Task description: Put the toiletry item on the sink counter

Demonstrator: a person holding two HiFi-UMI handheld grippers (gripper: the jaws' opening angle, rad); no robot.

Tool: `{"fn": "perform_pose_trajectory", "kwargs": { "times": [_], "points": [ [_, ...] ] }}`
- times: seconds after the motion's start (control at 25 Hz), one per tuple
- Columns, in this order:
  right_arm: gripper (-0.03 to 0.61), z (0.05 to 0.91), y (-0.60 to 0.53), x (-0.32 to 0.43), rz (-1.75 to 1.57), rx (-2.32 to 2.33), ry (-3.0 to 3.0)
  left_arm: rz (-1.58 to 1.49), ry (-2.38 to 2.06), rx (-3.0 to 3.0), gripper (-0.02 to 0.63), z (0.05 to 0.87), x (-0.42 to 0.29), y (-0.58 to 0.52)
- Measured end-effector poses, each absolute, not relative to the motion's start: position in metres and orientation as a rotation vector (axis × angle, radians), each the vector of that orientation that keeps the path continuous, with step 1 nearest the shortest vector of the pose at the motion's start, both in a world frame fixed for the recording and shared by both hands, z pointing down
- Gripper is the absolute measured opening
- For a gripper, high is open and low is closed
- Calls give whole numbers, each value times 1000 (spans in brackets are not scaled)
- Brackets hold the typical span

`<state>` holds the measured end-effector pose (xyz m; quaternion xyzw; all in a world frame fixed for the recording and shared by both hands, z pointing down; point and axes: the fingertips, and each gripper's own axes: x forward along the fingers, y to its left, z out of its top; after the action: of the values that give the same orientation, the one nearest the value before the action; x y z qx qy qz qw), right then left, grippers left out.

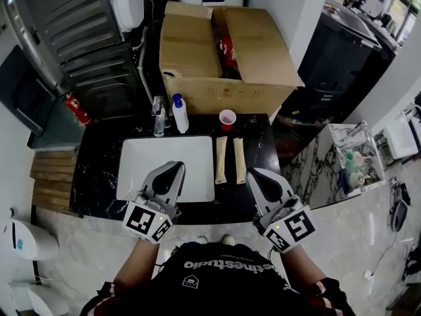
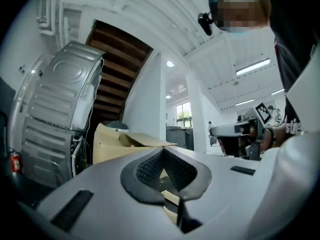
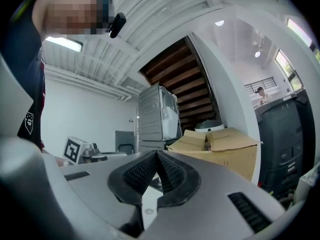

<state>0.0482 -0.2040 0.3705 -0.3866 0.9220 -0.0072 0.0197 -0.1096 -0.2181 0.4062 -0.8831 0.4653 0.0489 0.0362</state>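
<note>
Left gripper (image 1: pixel 175 168) and right gripper (image 1: pixel 254 174) noted closed, nothing held, above sink counter (image 1: pixel 99 176) front edge. White bottle (image 1: pixel 179 114) stands at back edge; judged light, stiff, slippery plastic; to be gripped mid-body

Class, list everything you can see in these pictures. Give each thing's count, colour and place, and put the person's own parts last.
sink basin: one, white, set in the counter
counter: one, black
faucet: one, metal, behind the basin
pump bottle: one, white with a blue top, beside the faucet
cup: one, red, back of the counter
tube-like items: two, beige, lying side by side right of the basin
cardboard box: one, brown, open, behind the counter
left gripper: grey, shut, empty, over the basin
right gripper: grey, shut, empty, over the counter
</note>
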Motion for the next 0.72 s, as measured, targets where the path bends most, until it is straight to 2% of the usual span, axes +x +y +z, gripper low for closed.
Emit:
{"fn": "perform_pose_trajectory", "kwargs": {
  "times": [0.16,0.72],
  "points": [
    [38,378,-207,40,-29,-1195,2890,66,1307,-2691,14,399,-98,-199],
    [38,381,-206,41,-5,-1209,2897,116,1305,-2699,14,394,-93,-199]
  ]
}}
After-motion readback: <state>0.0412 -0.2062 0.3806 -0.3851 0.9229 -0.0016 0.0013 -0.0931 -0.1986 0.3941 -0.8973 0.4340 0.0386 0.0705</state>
